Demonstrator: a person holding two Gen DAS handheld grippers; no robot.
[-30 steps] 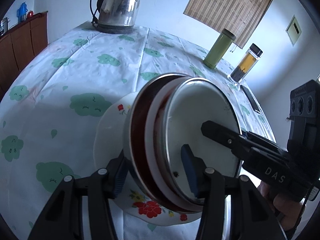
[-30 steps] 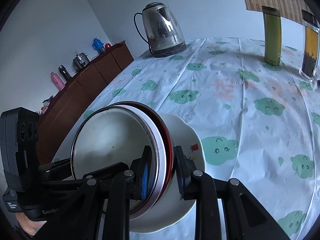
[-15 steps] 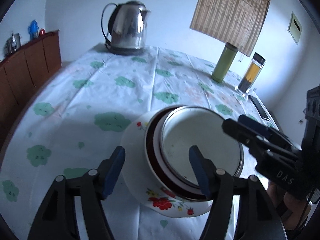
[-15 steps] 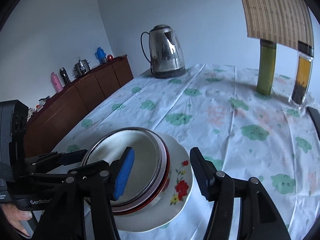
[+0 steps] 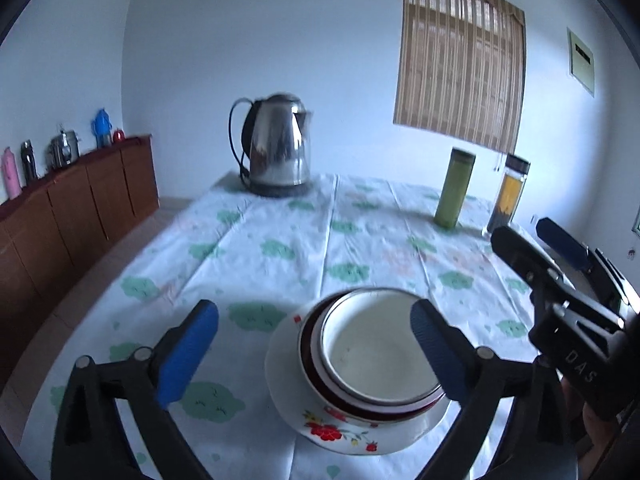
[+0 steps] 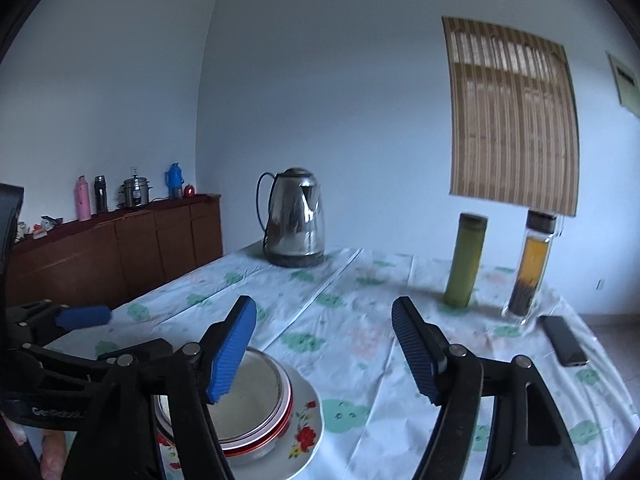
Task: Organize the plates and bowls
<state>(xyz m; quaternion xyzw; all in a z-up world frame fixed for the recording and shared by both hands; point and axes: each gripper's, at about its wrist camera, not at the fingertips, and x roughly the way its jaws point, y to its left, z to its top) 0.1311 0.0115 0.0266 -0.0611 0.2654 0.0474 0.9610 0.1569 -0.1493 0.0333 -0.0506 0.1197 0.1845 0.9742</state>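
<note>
Bowls: nested stack [image 5: 376, 356] now sits flat on the floral plate [image 5: 344, 436], just under and ahead of both grippers, on the tablecloth [image 5: 280, 240]

What changed: a second ago both grippers were pinching the stack's rims and it was tipped up on edge. Now it's down level and neither gripper touches it

Left gripper [image 5: 316, 344]: jaws still opening, nearly as wide as they go, nothing between the pads, stack seen below the gap

Right gripper [image 6: 324, 344]: jaws opening too, nothing pinched, stack is low and to its left side

Both grippers: lifted up and back from the dishes compared with a second ago, so more of the room shows

What it means: looks to me like the stacking part is basically done. Bowls nested, plate underneath, nothing else loose on the table to gather as far as I can see

Materials: inner bowl [image 6: 244, 396] looks like enamel or metal, white inside with a thin shiny rim; next one out has a dark red band; plate is glossy white ceramic with red flowers

Shapes: all round, shallow, each fits inside the next

Cloth: smooth plasticky sheet, green cloud print, fold creases

Other stuff: steel kettle [image 5: 276, 148], green flask [image 5: 454, 188], glass tea bottle [image 5: 506, 196], phone [image 6: 564, 340], all well beyond the grippers
</note>
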